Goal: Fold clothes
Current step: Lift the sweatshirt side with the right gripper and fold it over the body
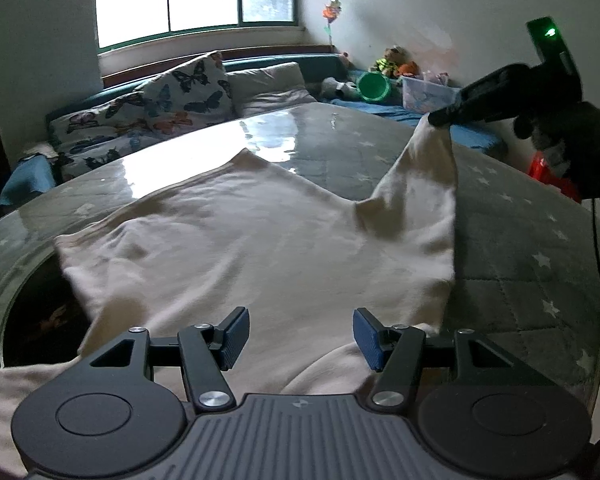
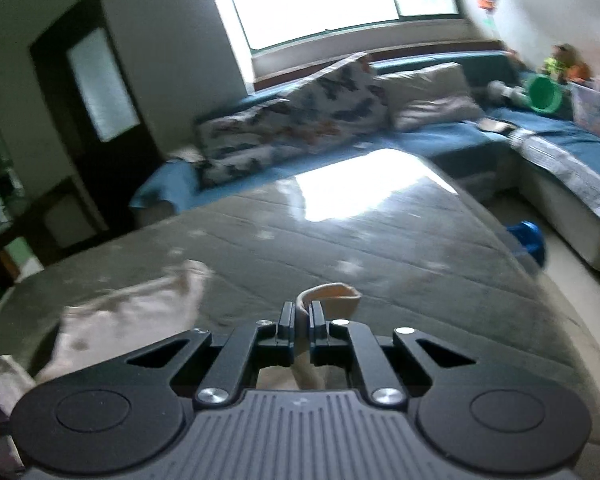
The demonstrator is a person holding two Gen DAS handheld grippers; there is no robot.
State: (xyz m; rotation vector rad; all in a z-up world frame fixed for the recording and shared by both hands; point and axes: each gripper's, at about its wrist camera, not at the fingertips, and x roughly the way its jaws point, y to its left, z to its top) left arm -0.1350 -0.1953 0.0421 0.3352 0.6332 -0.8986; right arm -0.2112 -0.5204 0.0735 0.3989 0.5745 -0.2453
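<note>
Left wrist view: cream garment (image 1: pixel 260 232) spread flat across table (image 1: pixel 520 248), far right corner lifted clear by right gripper (image 1: pixel 440 118), clamped on it for folding; left gripper (image 1: pixel 301 336) apart, hovering over near hem.

We see a grey quilted table cover with pale stars (image 1: pixel 512 240) under a glossy clear sheet, filling the frame's middle. A cream fabric garment (image 1: pixel 260 240) lies spread across it, its lower-left part overhanging the table's edge.
</note>
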